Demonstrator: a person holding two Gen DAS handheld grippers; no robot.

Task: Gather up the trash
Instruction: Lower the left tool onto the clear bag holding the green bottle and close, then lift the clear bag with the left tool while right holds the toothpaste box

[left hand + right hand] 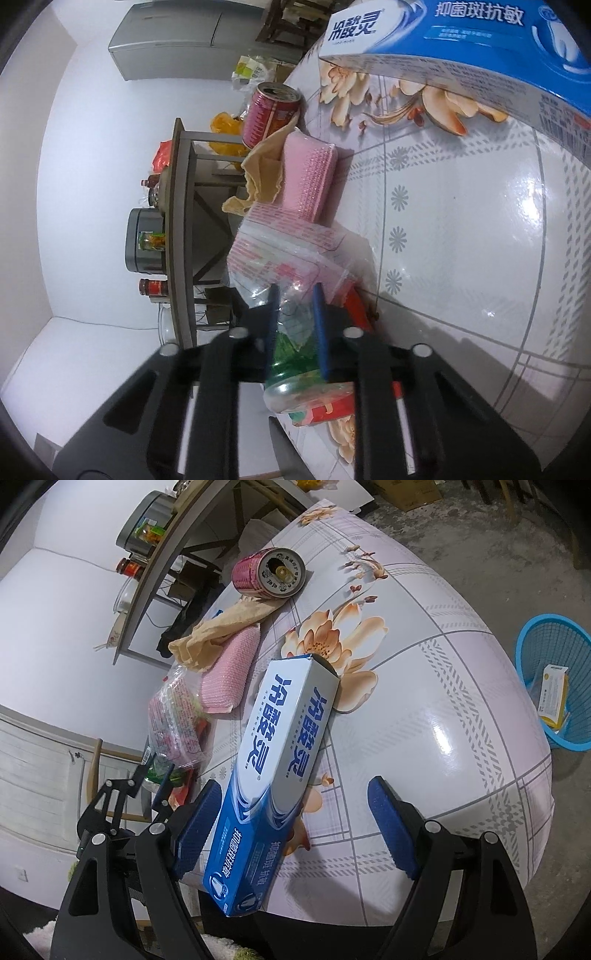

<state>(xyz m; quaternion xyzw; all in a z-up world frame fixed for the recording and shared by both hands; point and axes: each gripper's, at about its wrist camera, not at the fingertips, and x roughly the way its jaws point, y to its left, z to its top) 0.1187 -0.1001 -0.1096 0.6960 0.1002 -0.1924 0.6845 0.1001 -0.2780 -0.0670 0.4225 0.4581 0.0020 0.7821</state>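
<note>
A blue-and-white toothpaste box (273, 768) lies on the flowered round table (461, 709). My right gripper (291, 812) is open with its fingers on either side of the box's near end; the left pad (195, 827) is close to it, the right pad (391, 830) stands well apart. The box also shows in the left wrist view (461, 40). My left gripper (295, 321) is shut on a crumpled clear plastic wrapper with pink print (280, 258) at the table's edge; it also shows in the right wrist view (173, 723).
A red drink can (269, 572) lies on its side at the far edge. A tan cloth (221, 627) and a pink sponge (229, 668) lie beside it. A blue waste basket (554, 679) holding a yellow box stands on the floor at the right.
</note>
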